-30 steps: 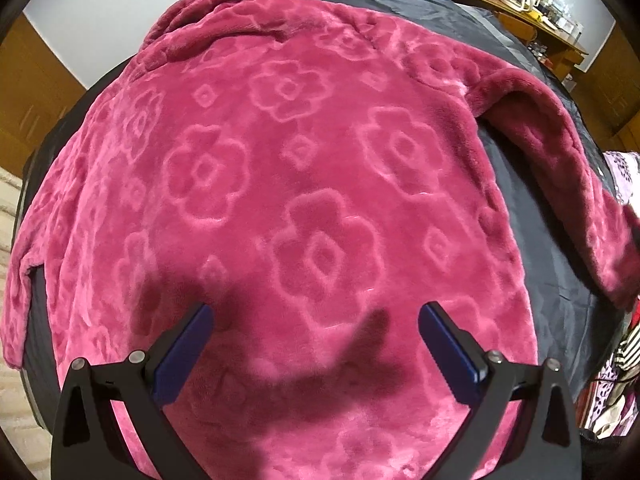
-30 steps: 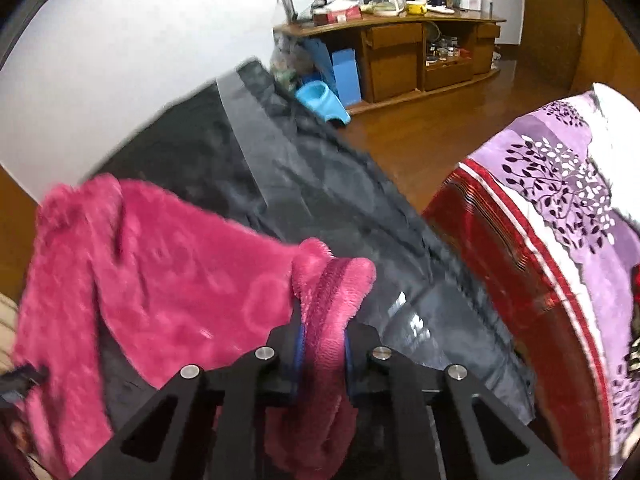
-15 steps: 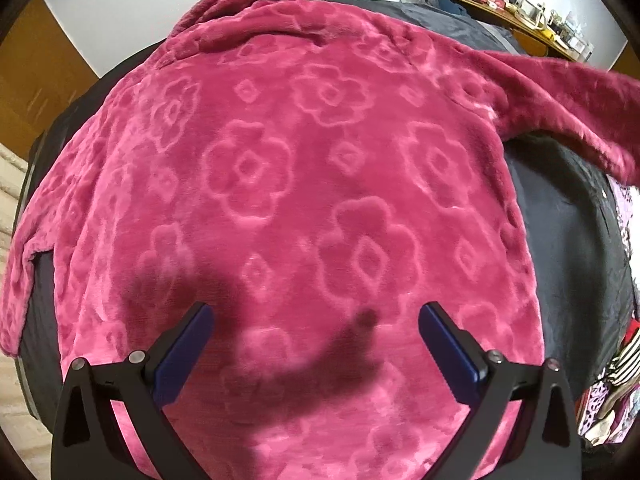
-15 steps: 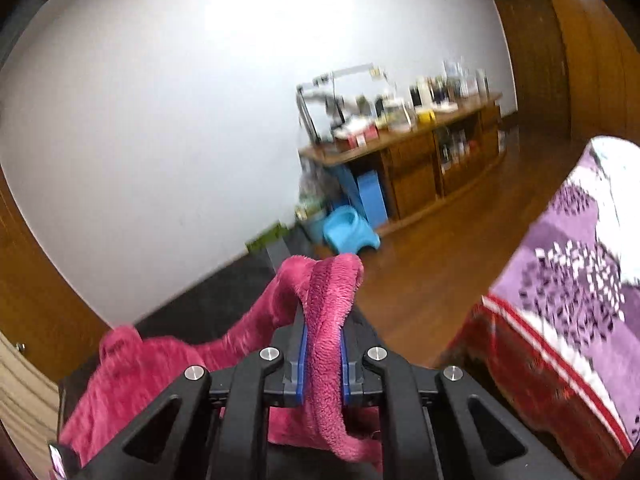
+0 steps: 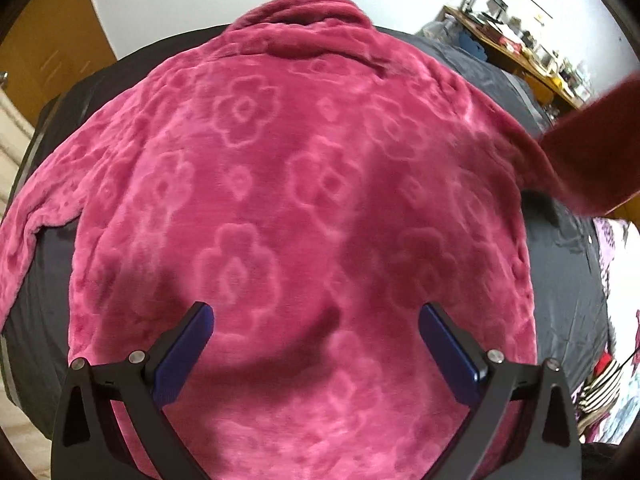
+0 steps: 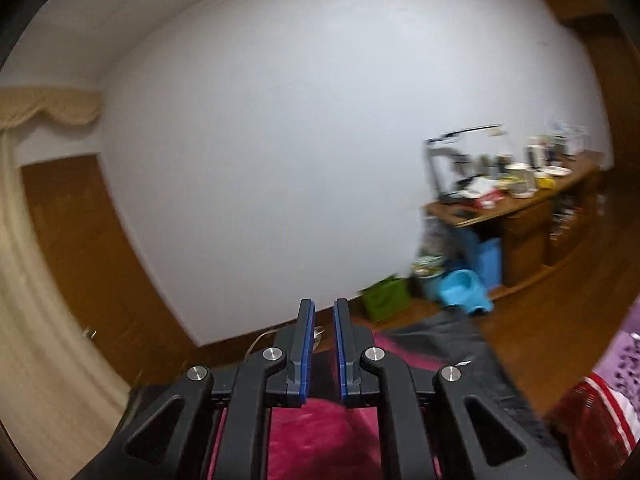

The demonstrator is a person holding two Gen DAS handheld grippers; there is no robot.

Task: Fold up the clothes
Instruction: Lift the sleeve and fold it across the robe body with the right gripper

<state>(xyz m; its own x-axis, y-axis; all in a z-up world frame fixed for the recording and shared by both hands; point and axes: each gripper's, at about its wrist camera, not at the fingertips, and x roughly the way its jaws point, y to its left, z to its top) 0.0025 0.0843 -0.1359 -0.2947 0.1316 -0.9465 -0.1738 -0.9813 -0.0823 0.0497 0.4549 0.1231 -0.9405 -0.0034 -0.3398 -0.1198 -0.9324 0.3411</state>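
Garment position: a pink fleece top [image 5: 304,208] is spread flat, back side up, on a dark grey sheet [image 5: 568,304]; its collar [image 5: 304,20] is seen at the far end and its hem at the near end, under the left gripper [image 5: 316,320].
Left sleeve: the sleeve [image 5: 20,248] on the left of the view is laid out over the sheet edge.
Right sleeve: the other sleeve [image 5: 592,152] is lifted off the sheet and seen blurred at the right edge of the left view.
Left gripper: it is held above the lower back of the top, its blue-padded fingers spread wide, nothing between them; whether the fabric is touched cannot be told.
Right gripper: the right gripper [image 6: 320,332] is pointed upward toward a white wall [image 6: 304,128], well above the sheet; its jaws are drawn near together with a narrow gap, through which only wall and floor are seen at the tips. Pink fabric is seen below the gripper body; whether any is pinched lower between the pads cannot be told.
Materials: the top is plush fleece, embossed with flower and diamond shapes; the sheet is smooth and slightly creased.
Surroundings: a cluttered wooden cabinet [image 6: 528,224] is seen against the wall, and a purple patterned quilt [image 5: 612,248] beside the sheet.
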